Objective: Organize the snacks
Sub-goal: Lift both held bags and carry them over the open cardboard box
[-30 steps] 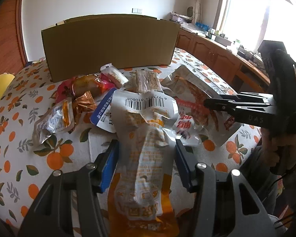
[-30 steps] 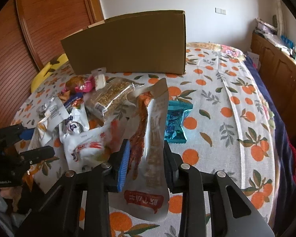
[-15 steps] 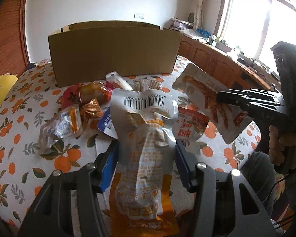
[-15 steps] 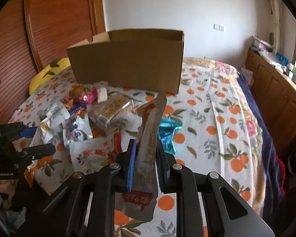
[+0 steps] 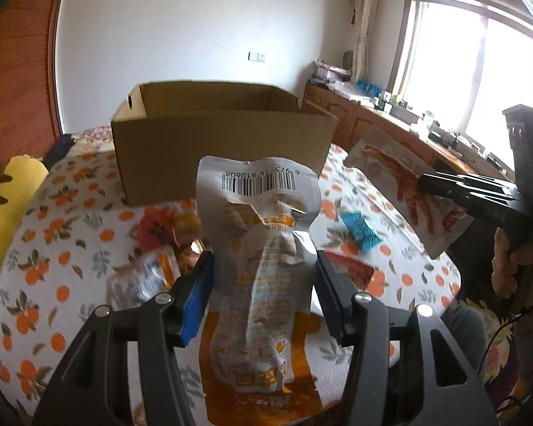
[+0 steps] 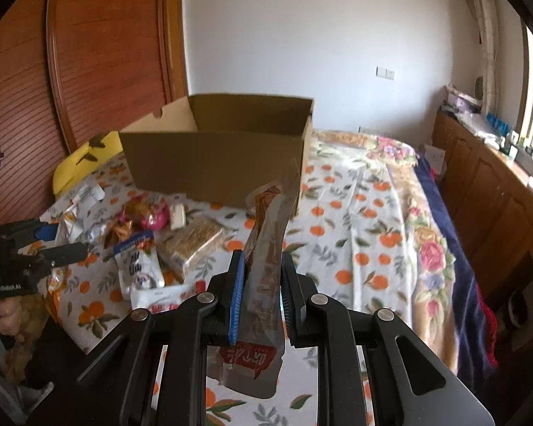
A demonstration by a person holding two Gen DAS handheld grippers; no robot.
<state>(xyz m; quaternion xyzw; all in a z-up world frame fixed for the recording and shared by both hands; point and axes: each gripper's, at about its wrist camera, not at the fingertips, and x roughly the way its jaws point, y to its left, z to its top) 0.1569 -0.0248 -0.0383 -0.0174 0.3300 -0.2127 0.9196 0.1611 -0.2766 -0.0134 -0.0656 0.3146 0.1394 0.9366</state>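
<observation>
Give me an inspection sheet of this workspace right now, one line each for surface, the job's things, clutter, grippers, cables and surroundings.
Surface: bedspread printed with oranges, covering a bed.
Job's things: open cardboard box at the far side; loose snack packets heaped in front of it; a teal packet lying apart.
Clutter: yellow cushion beside the box.
Grippers: left gripper shut on a white and orange pouch with a barcode; right gripper shut on a clear pouch with a red label, both lifted off the bed.
Cables: thin black cable below the hand holding the right gripper.
Surroundings: wooden cabinets under a bright window, wooden wardrobe doors, white wall.
</observation>
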